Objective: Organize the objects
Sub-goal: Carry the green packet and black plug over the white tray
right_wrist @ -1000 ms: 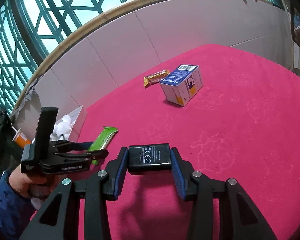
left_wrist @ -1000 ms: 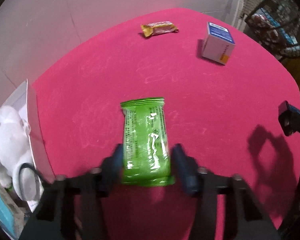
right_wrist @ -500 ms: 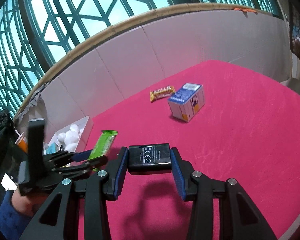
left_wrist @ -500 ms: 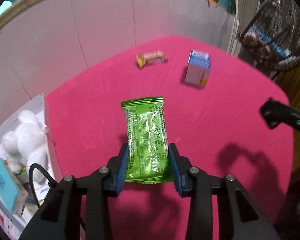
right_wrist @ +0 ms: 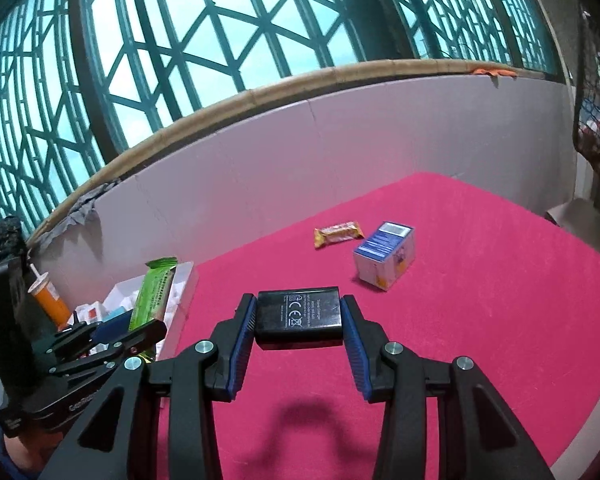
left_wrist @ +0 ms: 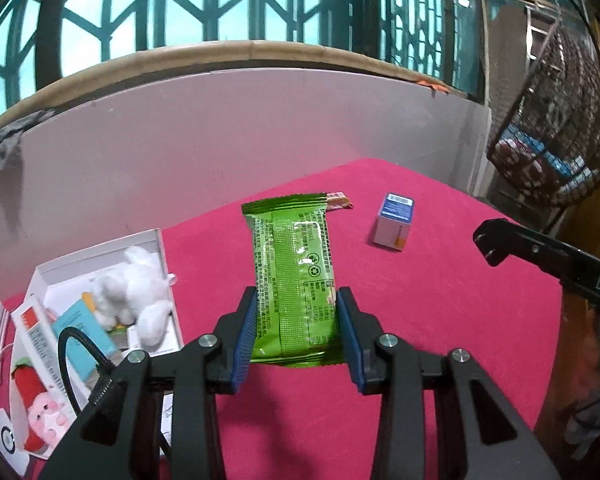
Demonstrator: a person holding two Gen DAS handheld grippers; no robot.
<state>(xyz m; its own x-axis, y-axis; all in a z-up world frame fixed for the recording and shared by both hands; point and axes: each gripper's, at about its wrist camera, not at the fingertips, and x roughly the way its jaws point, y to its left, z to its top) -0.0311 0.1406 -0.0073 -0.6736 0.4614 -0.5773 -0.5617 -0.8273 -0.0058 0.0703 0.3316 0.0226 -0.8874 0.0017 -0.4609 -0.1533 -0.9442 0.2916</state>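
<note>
My left gripper point(left_wrist: 298, 332) is shut on a green snack packet point(left_wrist: 294, 280) and holds it in the air above the red table point(left_wrist: 460, 320). The packet also shows in the right wrist view point(right_wrist: 154, 296), near the white box point(right_wrist: 180, 280). My right gripper point(right_wrist: 298, 340) is shut on a black charger block point(right_wrist: 299, 316), held above the table. A blue and white carton point(left_wrist: 394, 226) and an orange snack bar point(right_wrist: 338, 233) lie at the far side of the table.
The open white box point(left_wrist: 156, 240) at the left holds a white plush toy point(left_wrist: 136, 292) and several packets. A Santa card point(left_wrist: 40, 412) lies beside it. A pale wall panel point(left_wrist: 220, 140) backs the table. A wire rack point(left_wrist: 556, 140) stands at the right.
My left gripper closed on the green packet, lifted it off the table and tilted up. My right gripper rose too, still holding the charger.
</note>
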